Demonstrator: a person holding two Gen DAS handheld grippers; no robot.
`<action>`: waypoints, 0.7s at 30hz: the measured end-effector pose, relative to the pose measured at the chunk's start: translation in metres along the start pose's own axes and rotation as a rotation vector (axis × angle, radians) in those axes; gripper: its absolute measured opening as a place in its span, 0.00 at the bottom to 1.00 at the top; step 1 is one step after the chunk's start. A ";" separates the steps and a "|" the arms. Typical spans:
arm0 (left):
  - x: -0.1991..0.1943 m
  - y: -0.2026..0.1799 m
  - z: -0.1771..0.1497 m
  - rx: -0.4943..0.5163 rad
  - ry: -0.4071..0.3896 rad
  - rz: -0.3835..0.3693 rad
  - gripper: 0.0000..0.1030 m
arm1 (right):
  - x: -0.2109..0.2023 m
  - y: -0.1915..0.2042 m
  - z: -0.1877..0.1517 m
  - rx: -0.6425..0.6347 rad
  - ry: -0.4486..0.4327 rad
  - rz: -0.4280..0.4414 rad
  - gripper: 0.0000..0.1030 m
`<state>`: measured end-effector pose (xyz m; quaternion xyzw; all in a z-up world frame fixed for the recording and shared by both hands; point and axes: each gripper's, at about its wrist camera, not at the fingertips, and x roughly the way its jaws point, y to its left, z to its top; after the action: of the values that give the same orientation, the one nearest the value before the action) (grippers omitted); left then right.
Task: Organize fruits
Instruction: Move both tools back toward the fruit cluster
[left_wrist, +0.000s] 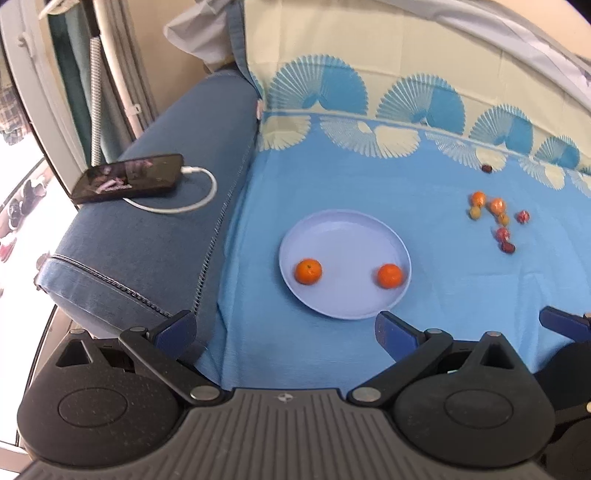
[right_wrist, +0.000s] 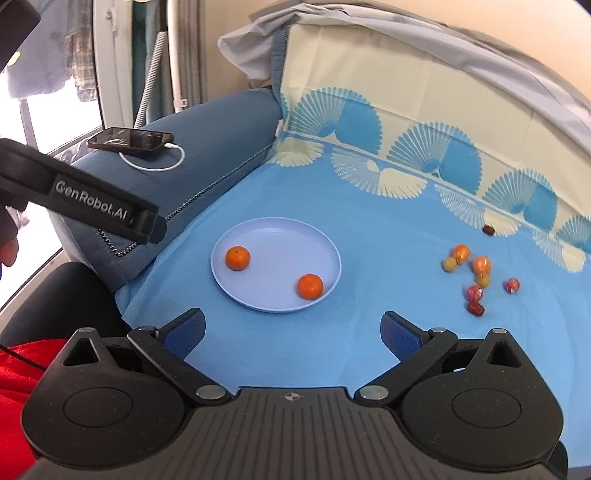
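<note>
The left gripper (left_wrist: 286, 330) and the right gripper (right_wrist: 293, 332) sit nearest, fingers spread wide and holding nothing, both above a blue cloth (right_wrist: 369, 332) spread over a sofa (left_wrist: 155, 236). A pale blue plate (right_wrist: 277, 236) lies on the cloth with two oranges (right_wrist: 238, 258) apart inside it. Well to its right lies a cluster of small fruits (right_wrist: 476, 277). A phone (left_wrist: 127, 177) with a white cable (left_wrist: 199, 199) rests on the armrest.

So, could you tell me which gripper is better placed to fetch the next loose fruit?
Probably the right gripper: open, empty, and nearer the loose fruits, right of the plate.
</note>
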<state>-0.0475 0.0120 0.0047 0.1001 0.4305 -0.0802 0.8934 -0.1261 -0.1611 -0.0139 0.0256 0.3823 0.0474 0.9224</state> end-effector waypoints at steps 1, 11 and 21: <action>0.002 -0.001 0.000 0.003 0.011 -0.004 1.00 | 0.002 -0.001 -0.001 0.007 0.001 0.003 0.98; 0.023 -0.014 0.002 0.028 0.083 0.022 1.00 | 0.020 -0.020 -0.009 0.066 0.024 0.028 0.98; 0.051 -0.049 0.022 0.051 0.162 -0.013 1.00 | 0.034 -0.086 -0.021 0.239 0.026 -0.034 0.98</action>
<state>-0.0106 -0.0435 -0.0268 0.1261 0.4998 -0.0884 0.8523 -0.1112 -0.2428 -0.0603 0.1282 0.3978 -0.0137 0.9084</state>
